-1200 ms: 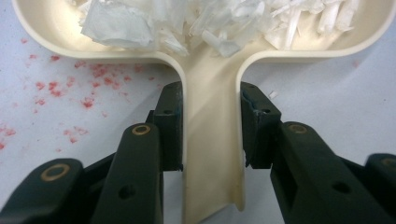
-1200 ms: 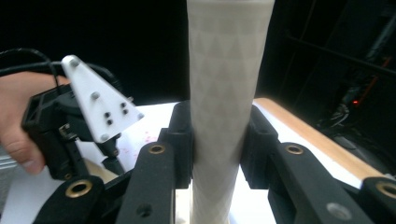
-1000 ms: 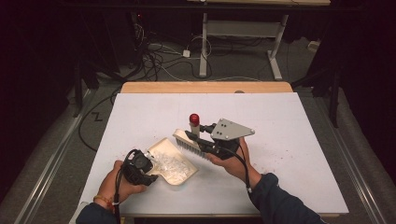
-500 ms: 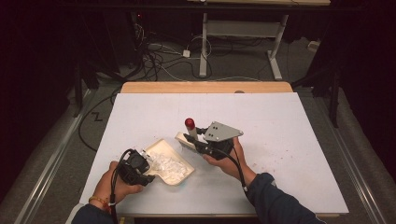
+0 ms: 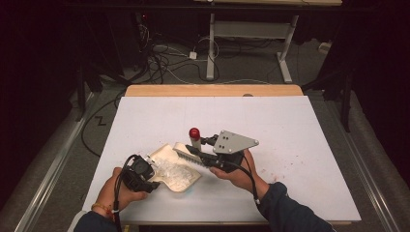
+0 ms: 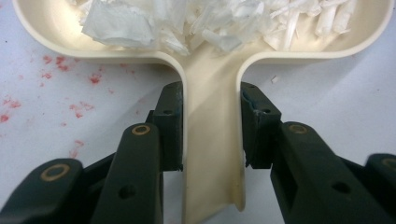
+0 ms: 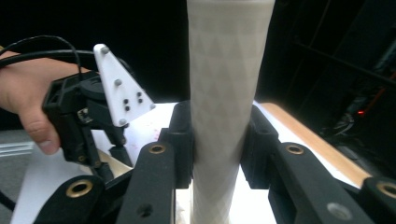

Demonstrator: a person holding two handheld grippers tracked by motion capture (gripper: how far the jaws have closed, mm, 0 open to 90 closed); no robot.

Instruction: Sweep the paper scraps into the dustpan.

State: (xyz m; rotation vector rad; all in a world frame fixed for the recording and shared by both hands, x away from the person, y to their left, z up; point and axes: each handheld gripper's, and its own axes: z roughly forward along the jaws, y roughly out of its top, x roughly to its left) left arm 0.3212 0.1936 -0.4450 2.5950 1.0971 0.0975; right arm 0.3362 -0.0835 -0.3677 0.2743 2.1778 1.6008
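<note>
The left gripper (image 6: 210, 135) clamps its fingers on the stiff cream dustpan's (image 6: 212, 84) handle near the counter's (image 5: 300, 125) front edge. The right gripper (image 7: 217, 140) pinches the rigid hand brush's (image 5: 189, 153) handle; the paper scraps (image 6: 140, 23) look light and scatter-prone.

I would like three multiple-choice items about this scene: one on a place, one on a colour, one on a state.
1. Where do the white paper scraps lie?
A. In the cream dustpan
B. On the floor
C. In a red bowl

2. What colour is the knob at the end of the brush handle?
A. Blue
B. Red
C. Green

3. What is the left claw doing?
A. Hanging open above the table
B. Lying on the table, let go
C. Shut on the dustpan's handle

Answers: 1 A, the left gripper view shows the scraps inside the pan's rim. 2 B, the high view shows a red knob. 3 C, both pads press the handle's sides.
</note>
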